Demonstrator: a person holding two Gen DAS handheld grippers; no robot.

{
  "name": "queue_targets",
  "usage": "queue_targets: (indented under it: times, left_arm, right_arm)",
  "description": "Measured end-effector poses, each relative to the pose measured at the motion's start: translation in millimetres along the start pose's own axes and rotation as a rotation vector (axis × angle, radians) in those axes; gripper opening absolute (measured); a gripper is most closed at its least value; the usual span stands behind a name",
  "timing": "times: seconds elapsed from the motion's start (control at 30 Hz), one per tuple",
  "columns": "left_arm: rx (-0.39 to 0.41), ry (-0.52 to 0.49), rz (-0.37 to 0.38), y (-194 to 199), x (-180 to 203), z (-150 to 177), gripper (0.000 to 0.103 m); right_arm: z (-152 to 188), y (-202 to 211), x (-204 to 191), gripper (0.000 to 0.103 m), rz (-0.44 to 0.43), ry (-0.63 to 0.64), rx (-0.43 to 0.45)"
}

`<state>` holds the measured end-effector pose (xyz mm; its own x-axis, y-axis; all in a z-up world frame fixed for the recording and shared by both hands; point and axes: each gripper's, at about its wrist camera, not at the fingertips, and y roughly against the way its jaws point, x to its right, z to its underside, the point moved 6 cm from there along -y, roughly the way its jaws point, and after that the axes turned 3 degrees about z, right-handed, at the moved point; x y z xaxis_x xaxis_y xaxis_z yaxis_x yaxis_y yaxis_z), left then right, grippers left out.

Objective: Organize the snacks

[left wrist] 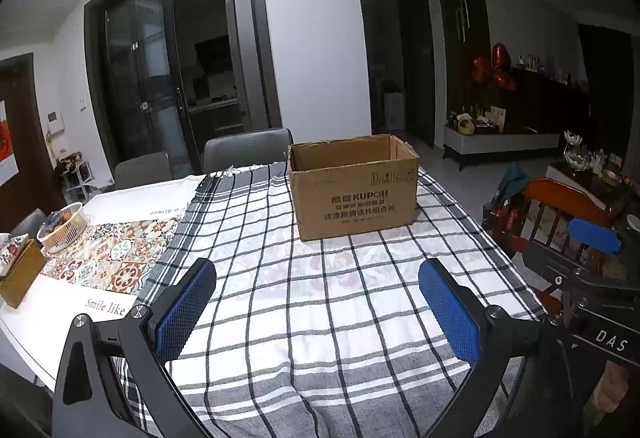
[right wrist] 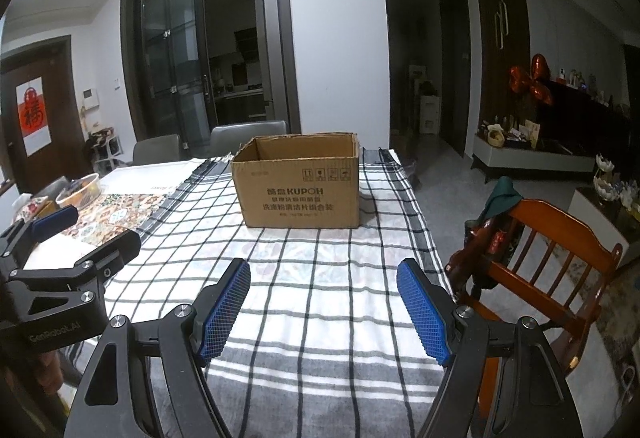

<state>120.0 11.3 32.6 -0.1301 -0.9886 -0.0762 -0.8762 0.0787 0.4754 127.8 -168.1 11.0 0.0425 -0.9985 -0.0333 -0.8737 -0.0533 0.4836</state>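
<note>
A checked cloth (left wrist: 320, 298) covered the table, with the open cardboard box (left wrist: 354, 190) upper centre. Both the left gripper (left wrist: 316, 314) and right gripper (right wrist: 324, 314) hung empty, jaws apart. The only snacks seen filled a white basket (left wrist: 64, 226) at left; approach it from above.

Open left gripper (left wrist: 318, 312) above checked table (left wrist: 360, 298), nothing held; brown box (left wrist: 354, 198) standing open farther back.

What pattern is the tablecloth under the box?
White with black and grey checks, clearest in the right wrist view.
</note>
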Motion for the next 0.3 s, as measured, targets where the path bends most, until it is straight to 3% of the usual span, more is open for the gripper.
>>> queue_targets:
  times: [0.3]
  left_arm:
    - [-0.017, 0.008, 0.006, -3.9, -0.6, 5.1, 0.103]
  right_arm:
    - [0.8, -1.9, 2.0, 0.076, 0.003, 0.005, -0.004]
